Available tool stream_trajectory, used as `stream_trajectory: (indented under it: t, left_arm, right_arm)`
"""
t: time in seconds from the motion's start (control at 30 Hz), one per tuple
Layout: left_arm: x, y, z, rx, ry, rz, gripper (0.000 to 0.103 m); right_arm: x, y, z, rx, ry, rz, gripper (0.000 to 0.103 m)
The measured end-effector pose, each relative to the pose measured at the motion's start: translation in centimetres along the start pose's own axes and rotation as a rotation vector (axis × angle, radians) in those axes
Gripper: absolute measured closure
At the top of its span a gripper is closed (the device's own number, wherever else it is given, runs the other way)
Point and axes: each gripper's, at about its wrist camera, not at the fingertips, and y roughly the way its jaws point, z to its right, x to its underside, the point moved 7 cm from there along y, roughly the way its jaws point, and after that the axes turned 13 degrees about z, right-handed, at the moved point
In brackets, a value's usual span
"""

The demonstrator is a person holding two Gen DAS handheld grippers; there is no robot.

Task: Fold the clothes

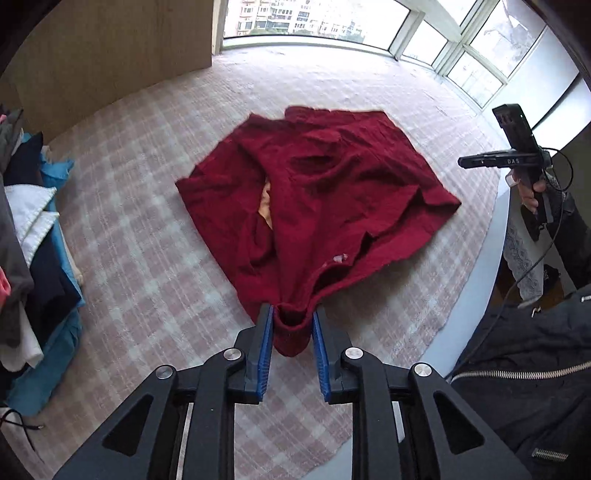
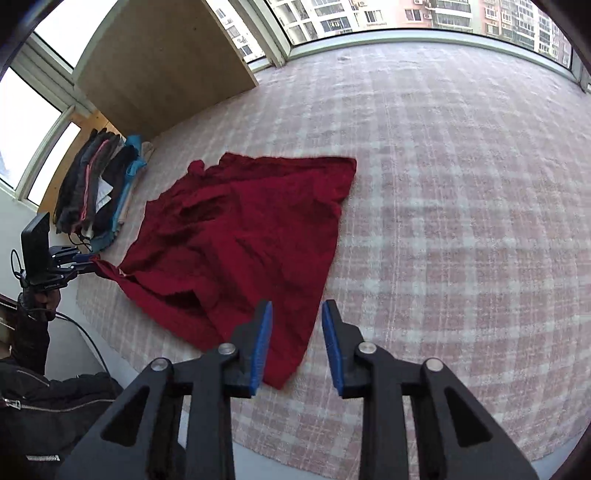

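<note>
Plaid cloth [image 1: 147, 258] in pale pink & grey covers a wide flat surface w/ a pale blue-grey edge; can't tell if it is a bed or a platform. Dark red garment [image 1: 314, 199] lies crumpled & spread near the middle of it, a bit of orange lining showing thru an opening.

Left gripper [image 1: 293, 325] has its jaws closed on a bunched corner of the garment at the near edge, blue pads pressing the fabric from both sides. In the right wrist view that corner is pulled out to a point at the left gripper [image 2: 88, 262].

Right gripper [image 2: 296, 332] hangs above the garment's near hem, jaws apart w/ nothing between them; the red hem shows under the left finger, plaid under the right.

Stack of folded clothes [image 1: 33, 258] sits along the left side of the surface: blue, navy, white, grey, pink. Wooden panel [image 1: 110, 55] stands behind the stack, toward the windows. Large windows [image 1: 480, 48] curve round the far side, w/ apartment blocks [image 2: 443, 14] outside. Person wears a black zipped jacket [image 1: 535, 369].
</note>
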Motion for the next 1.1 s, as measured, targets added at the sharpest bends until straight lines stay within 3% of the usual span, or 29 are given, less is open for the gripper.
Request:
stream_trajectory:
  t: [0.1,0.17,0.3,0.37,0.47,0.57,0.7,0.83,1.1]
  left_arm:
    - [-3.5,-0.1,-1.3,-0.004,-0.038,0.054,0.081]
    - [-3.9,-1.0,-0.3,0.036,-0.021,0.064,0.081]
    - [-2.7,-2.0,1.6,0.014,0.089,0.044,0.076]
    - [-1.5,-2.0,1.0,-0.026,0.076,0.023,0.077]
    - [0.6,-0.2,-0.1,-0.053,0.026,-0.024,0.077]
    - [0.9,1.5,-0.7,-0.083,0.056,-0.045,0.077]
    - [-3.5,4.0,-3.2,-0.104,0.082,0.002,0.077]
    - [-7.0,7.4,-4.3,-0.088,0.187,-0.027,0.077]
    - [-7.6,11.8,-2.6,-0.047,0.421,-0.16,0.077]
  right_arm:
    - [-3.0,1.1,-1.7,0.0,-0.014,0.023,0.064]
    - [-3.1,2.1,-4.5,-0.051,-0.082,0.001,0.064]
    - [-0.4,3.8,-9.5,-0.088,-0.257,-0.066,0.064]
    - [1.8,4.8,-10.3,-0.096,-0.288,-0.126,0.064]
    - [4.8,5.5,-9.6,-0.053,-0.308,-0.184,0.064]
    - [5.9,5.4,-8.7,-0.045,-0.283,-0.198,0.064]
    - [5.8,5.9,-8.0,-0.043,-0.255,-0.202,0.064]
    - [5.6,6.8,-7.7,-0.037,-0.238,-0.214,0.064]
    - [5.9,8.0,-7.1,-0.026,-0.242,-0.248,0.063]
